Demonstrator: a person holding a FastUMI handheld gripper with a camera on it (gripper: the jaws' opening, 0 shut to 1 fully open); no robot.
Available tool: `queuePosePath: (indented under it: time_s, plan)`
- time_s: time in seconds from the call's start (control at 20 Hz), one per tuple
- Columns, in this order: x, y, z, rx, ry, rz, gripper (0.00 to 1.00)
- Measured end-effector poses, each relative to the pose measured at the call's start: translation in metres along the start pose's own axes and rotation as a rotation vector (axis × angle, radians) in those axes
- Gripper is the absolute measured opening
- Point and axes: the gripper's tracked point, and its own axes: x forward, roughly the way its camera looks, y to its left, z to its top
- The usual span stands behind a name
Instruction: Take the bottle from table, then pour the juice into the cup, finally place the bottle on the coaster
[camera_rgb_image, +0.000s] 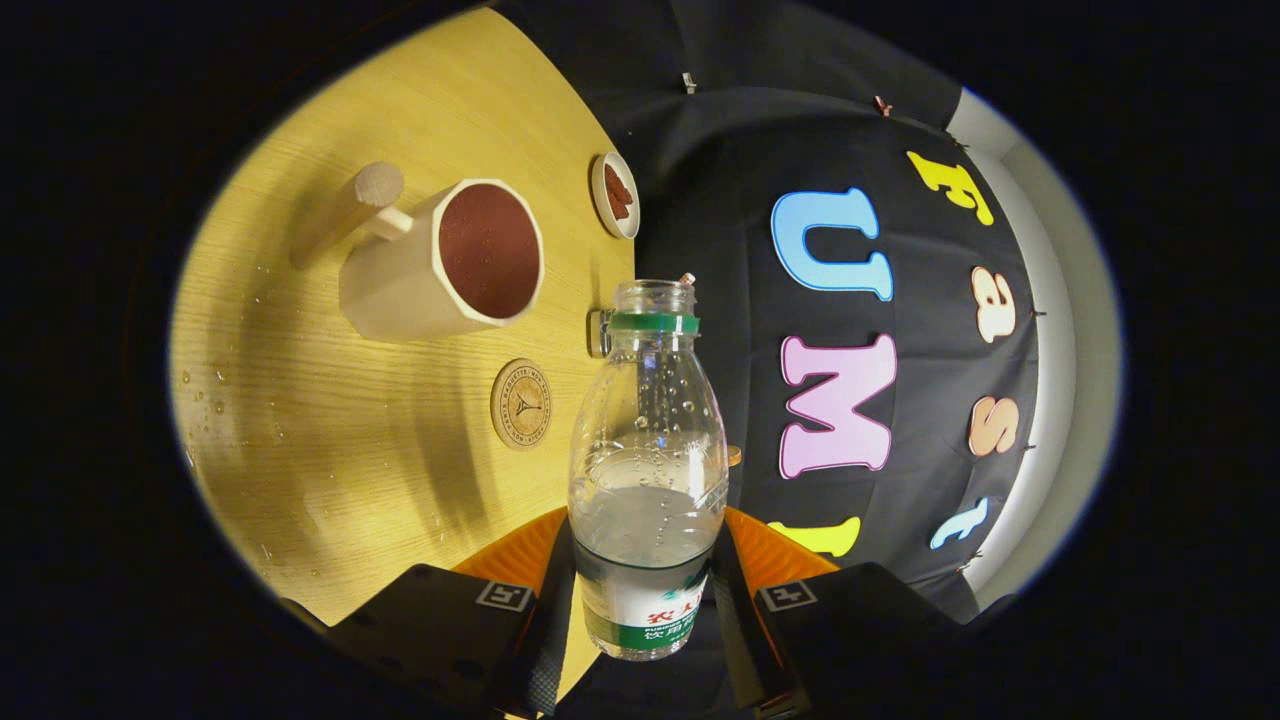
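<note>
Gripper has both fingers pinching the clear bottle, held up off the tabletop, partly full, no cap. Cup sits mid-table, and the round coaster lies nearer the table's edge, between cup and bottle.

A: How does the hand-held gripper stand?
B: At the bottom centre of the frame, rolled sideways, both fingers reaching forward.
A: And the jaws?
B: Closed in from either side on the lower body of the bottle, one finger pressing each side, holding it between them.
</note>
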Motion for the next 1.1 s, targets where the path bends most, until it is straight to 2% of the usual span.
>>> queuePosePath:
  time_s: [1.1]
  plan:
    - [-0.001,0.003,0.010,-0.262,0.037,0.020,0.67]
